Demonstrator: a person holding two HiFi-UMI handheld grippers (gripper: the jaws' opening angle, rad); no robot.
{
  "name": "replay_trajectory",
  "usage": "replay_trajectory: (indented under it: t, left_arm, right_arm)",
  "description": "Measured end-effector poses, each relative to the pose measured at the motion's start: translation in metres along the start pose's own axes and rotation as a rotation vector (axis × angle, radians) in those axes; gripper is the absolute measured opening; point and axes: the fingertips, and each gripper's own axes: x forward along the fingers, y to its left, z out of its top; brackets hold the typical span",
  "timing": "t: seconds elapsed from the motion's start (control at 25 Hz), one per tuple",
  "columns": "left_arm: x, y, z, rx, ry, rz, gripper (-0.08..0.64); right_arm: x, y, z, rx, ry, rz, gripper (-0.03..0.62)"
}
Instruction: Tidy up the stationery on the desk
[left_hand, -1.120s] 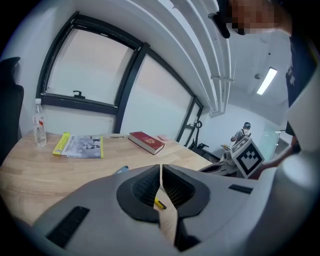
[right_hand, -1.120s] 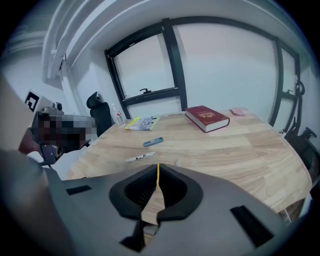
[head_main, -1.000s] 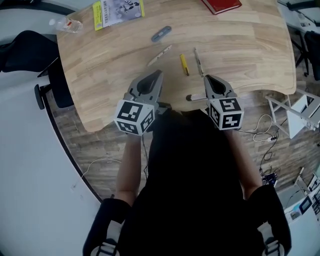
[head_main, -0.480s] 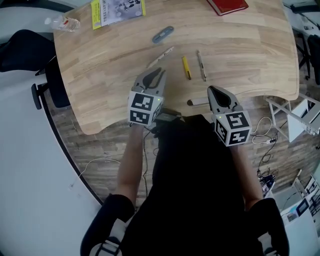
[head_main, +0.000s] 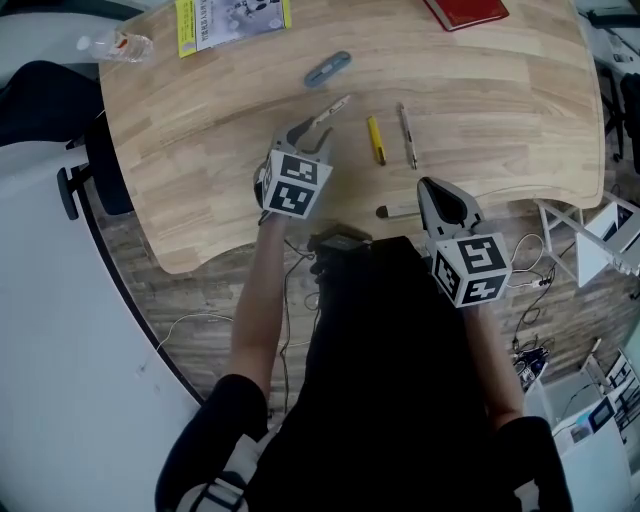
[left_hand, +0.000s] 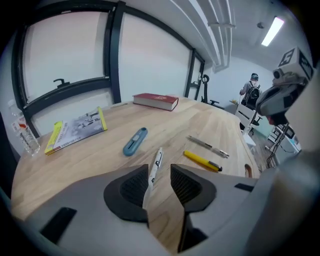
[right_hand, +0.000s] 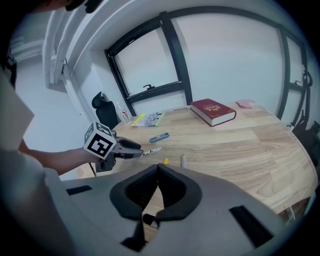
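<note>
A white pen (head_main: 331, 107) lies on the wooden desk (head_main: 500, 90). My left gripper (head_main: 317, 130) is open, and the pen's near end (left_hand: 151, 176) lies between its pads without being lifted. To the right lie a yellow marker (head_main: 376, 140) and a silver pen (head_main: 408, 135); a blue utility knife (head_main: 327, 69) lies farther back. Another pen with a dark cap (head_main: 395, 211) rests at the desk's front edge, just left of my right gripper (head_main: 432, 186). That gripper (right_hand: 157, 168) is shut with nothing in it and hangs over the front edge.
A red book (head_main: 465, 10) lies at the back right, a yellow booklet (head_main: 230, 18) at the back left. A plastic bottle (head_main: 115, 45) lies at the far left corner. A black office chair (head_main: 60, 110) stands left of the desk. Cables trail on the floor.
My left gripper has moved forward over the desk until its jaws straddle the white pen's near end. The right gripper has stayed near the front edge.
</note>
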Motion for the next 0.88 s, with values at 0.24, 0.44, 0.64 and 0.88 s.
replay_trajectory:
  t: [0.24,0.44,0.64,0.88]
  left_arm:
    - [0.023,0.010,-0.011,0.024,0.068,-0.009,0.132]
    - [0.036,0.008,-0.021,0.084,0.116,-0.039,0.130]
    - [0.037,0.010,-0.021,0.109,0.121,-0.023,0.089]
    - [0.037,0.009,-0.022,0.094,0.135,-0.033,0.067]
  right_arm:
    - [0.000,-0.007,-0.006,0.017,0.022,-0.006,0.020]
    - [0.003,-0.011,-0.007,0.027,0.035,-0.011,0.020]
    - [0.005,-0.012,-0.007,0.032,0.039,-0.012,0.020]
    - [0.004,-0.010,-0.005,0.034,0.031,-0.012,0.020]
